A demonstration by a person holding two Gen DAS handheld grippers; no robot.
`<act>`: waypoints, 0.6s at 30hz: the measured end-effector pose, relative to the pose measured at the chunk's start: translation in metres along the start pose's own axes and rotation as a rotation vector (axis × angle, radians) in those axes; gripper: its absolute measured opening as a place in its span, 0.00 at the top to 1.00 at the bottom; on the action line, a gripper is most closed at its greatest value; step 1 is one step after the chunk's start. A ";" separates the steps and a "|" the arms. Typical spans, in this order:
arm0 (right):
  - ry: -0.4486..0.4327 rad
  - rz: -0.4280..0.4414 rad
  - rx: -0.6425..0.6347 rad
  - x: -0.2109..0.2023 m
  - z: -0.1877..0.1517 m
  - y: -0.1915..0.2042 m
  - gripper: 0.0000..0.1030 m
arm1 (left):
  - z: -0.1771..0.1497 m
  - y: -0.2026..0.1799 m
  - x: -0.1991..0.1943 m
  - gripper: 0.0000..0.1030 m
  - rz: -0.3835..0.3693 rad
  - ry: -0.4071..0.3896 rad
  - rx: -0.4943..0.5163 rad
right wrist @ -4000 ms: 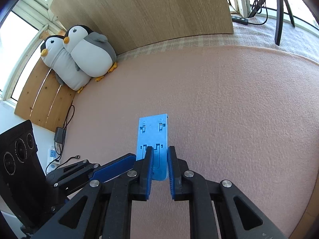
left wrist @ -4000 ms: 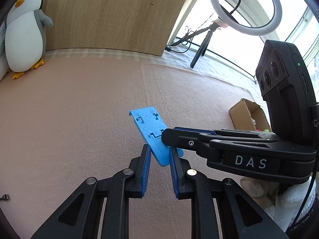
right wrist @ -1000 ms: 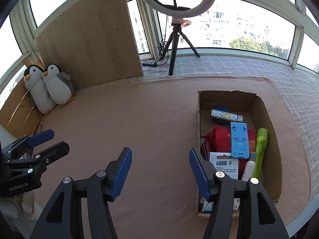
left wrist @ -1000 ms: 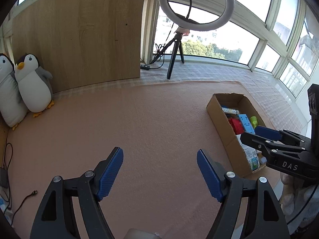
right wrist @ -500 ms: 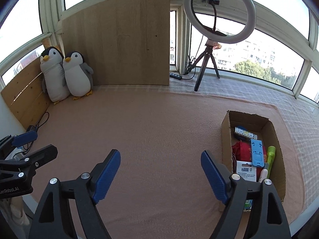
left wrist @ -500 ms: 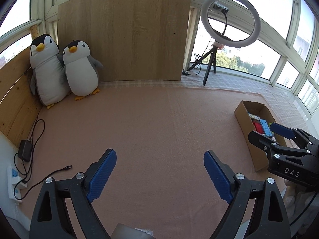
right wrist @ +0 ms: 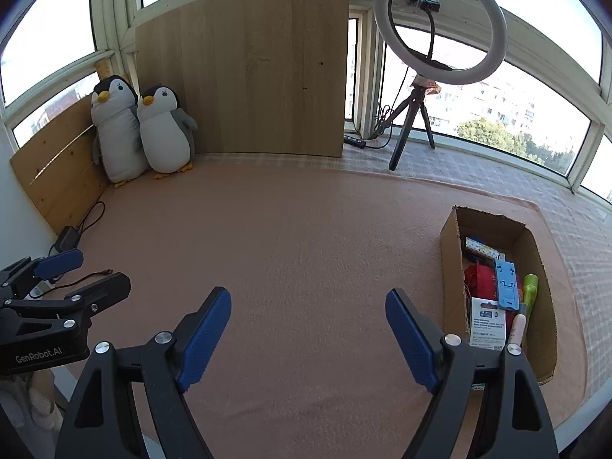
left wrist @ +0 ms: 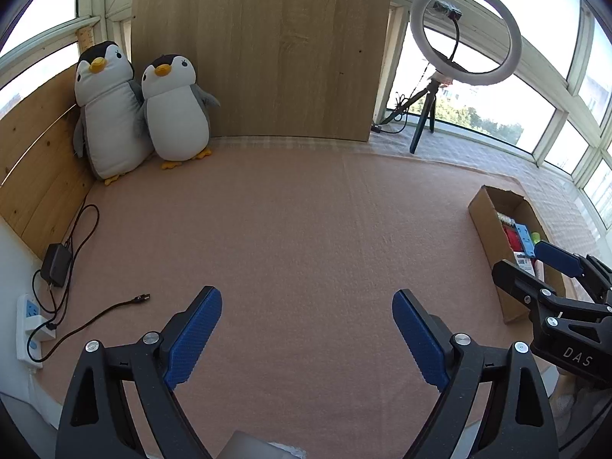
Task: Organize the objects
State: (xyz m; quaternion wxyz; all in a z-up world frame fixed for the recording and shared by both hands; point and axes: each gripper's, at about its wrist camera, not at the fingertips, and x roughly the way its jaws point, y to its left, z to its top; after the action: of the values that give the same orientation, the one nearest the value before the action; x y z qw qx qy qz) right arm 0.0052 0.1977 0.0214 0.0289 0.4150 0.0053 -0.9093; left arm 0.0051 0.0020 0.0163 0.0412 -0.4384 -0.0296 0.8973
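You are holding both tongs spread wide and empty: the left gripper [left wrist: 307,331] at the bottom of its view, the right gripper [right wrist: 308,329] likewise, each hanging over the pink mat [right wrist: 306,237]. One cardboard box [right wrist: 451,252] is sitting at the right of the right wrist frame, and one blue phone stand [right wrist: 507,284] is lying inside it on top of something red [right wrist: 478,279], beside one green tube [right wrist: 529,287] and one white card [right wrist: 487,323]; deeper items are blurring together, so their count is uncertain. Two plush penguins [left wrist: 141,111] are leaning side by side in the upper left. One ring light [right wrist: 440,23] is standing on its tripod at the upper right.
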 end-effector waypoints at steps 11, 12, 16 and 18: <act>0.013 0.004 0.011 0.003 -0.001 0.002 0.22 | 0.001 0.001 0.004 0.09 -0.003 0.008 0.003; 0.013 0.004 0.011 0.003 -0.001 0.003 0.22 | 0.001 0.002 0.003 0.09 -0.003 0.006 0.003; 0.014 0.001 0.011 0.003 -0.001 0.003 0.22 | 0.002 0.004 0.003 0.08 -0.005 0.005 0.000; 0.017 0.000 0.016 0.004 -0.001 0.003 0.22 | 0.002 0.004 0.004 0.08 -0.005 0.007 0.000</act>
State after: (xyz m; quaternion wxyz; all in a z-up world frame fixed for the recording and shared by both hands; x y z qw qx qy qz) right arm 0.0037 0.1944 0.0174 0.0259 0.4228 -0.0016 -0.9059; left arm 0.0007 -0.0019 0.0144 0.0434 -0.4414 -0.0307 0.8957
